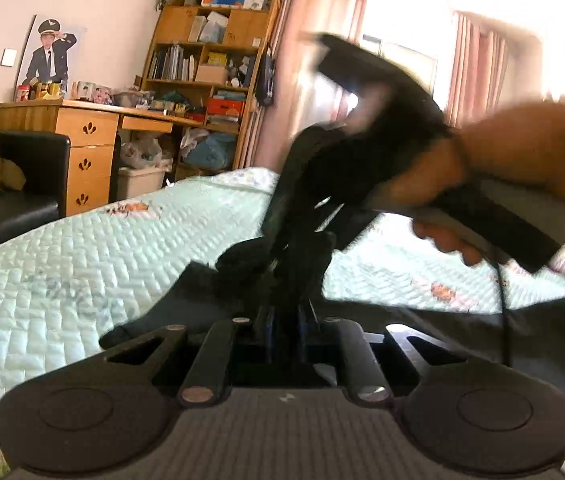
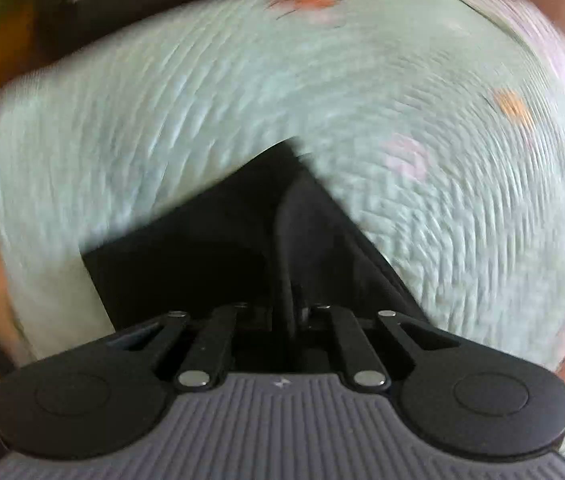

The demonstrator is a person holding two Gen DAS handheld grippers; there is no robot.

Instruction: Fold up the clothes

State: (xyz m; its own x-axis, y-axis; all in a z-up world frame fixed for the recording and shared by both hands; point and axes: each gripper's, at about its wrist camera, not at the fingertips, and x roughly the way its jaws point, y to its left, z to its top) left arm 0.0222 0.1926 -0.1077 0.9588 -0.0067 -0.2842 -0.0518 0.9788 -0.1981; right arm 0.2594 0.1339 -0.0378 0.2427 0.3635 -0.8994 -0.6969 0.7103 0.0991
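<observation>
Here, the largest thing before you is the bed (image 1: pixel 82 264), covered by a pale green quilted spread that fills both views. On it lies a black garment (image 2: pixel 186 252), spread partly flat, with one corner pointing away from you in the right wrist view. Your right tool (image 2: pixel 288 280) has its fingers drawn together on a raised fold of that garment, which rises straight ahead of the tool, running along its fingers. Your left tool (image 1: pixel 282 292) also looks clamped on black cloth, though the dark fabric and the dark fingers merge there, so take this as likely, not certain. In the left wrist view your right hand (image 1: pixel 434 184) crosses just ahead and above, gripping the other tool's handle, blurred by motion. The two tools sit close together on the same garment, with the cloth trailing to the left tool's right along the bed. Both views are smeared, the right more so.
</observation>
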